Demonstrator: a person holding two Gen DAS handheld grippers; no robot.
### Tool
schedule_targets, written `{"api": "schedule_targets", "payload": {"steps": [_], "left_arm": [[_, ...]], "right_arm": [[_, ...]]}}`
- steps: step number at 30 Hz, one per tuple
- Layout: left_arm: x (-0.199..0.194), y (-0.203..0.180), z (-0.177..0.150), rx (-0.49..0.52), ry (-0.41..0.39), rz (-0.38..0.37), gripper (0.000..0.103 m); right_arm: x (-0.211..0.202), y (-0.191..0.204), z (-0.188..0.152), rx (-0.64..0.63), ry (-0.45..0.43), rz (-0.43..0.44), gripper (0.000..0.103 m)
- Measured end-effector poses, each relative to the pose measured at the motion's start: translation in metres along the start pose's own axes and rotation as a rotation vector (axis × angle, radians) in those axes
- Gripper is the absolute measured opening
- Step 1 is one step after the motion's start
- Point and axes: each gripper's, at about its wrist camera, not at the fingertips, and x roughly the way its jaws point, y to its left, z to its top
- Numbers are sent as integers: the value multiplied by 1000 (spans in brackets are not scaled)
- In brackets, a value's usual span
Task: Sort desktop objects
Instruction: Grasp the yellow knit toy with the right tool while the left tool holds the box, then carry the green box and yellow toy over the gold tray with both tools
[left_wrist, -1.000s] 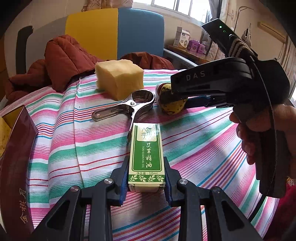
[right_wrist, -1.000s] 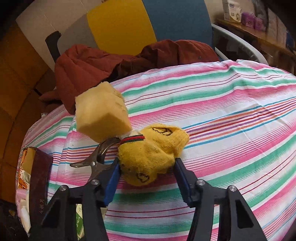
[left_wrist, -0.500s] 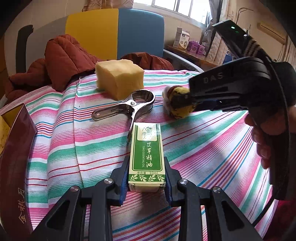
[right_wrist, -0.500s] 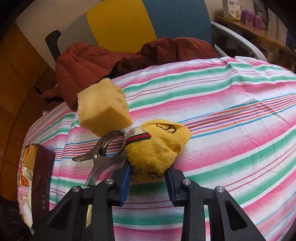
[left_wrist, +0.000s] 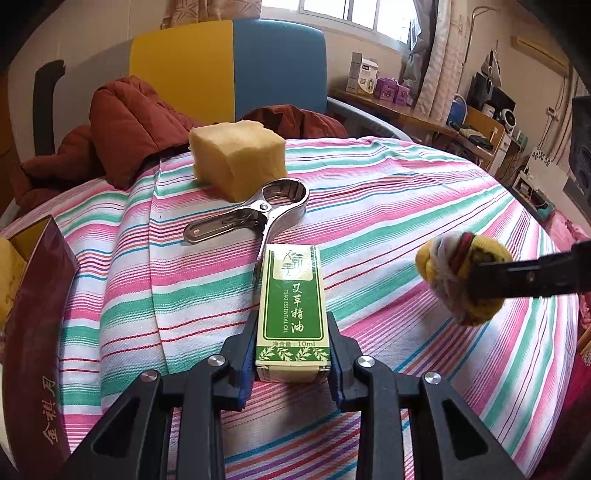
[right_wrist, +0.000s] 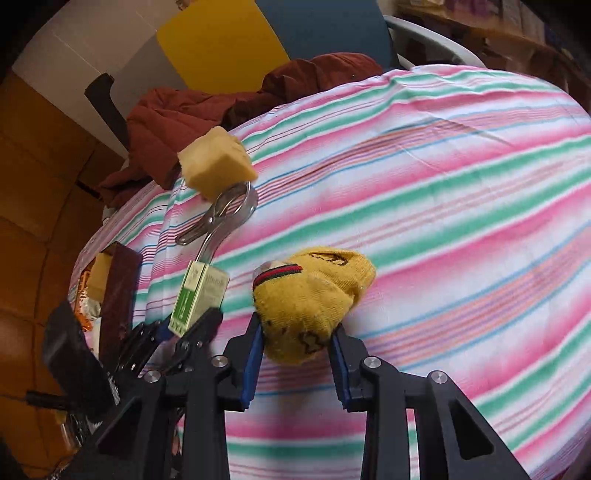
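My left gripper (left_wrist: 291, 341) is shut on a green and cream essential oil box (left_wrist: 292, 302), which points away over the striped tablecloth. The box also shows in the right wrist view (right_wrist: 197, 295). My right gripper (right_wrist: 297, 345) is shut on a rolled yellow sock (right_wrist: 312, 299) and holds it above the cloth. In the left wrist view the sock (left_wrist: 452, 277) hangs at the right. A yellow sponge block (left_wrist: 238, 160) and a steel garlic press (left_wrist: 258, 218) lie beyond the box.
A dark red open box (left_wrist: 35, 317) holding items stands at the left edge of the table (left_wrist: 424, 206). A red jacket (left_wrist: 129, 129) lies on a yellow and blue chair behind. A shelf with boxes is at the back right.
My right gripper closed on the sock, lifted it off the cloth and carried it right and toward me. My left gripper kept still with the oil box.
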Motion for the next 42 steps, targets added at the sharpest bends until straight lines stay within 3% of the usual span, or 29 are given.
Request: {"api": "schedule_targets", "payload": {"steps": [4, 7, 10, 19, 24, 34, 42], "left_arm": [[-6, -2, -4, 15, 7, 40, 31], [-16, -1, -9, -4, 13, 52, 30], [-28, -1, -17, -19, 9, 48, 30], [-70, -2, -47, -49, 5, -22, 30], [-99, 19, -51, -109, -9, -64, 30], [-162, 101, -40, -229, -114, -21, 30], [-173, 180, -26, -271, -114, 67, 30]], "right_arm": [[12, -4, -7, 50, 14, 42, 33], [14, 5, -8, -15, 11, -6, 33], [15, 7, -9, -23, 11, 20, 33], [12, 15, -12, -58, 0, 38, 33], [12, 34, -19, -115, 13, 85, 33], [6, 134, -31, -247, 18, 199, 33], [19, 225, -25, -343, 12, 250, 33]]}}
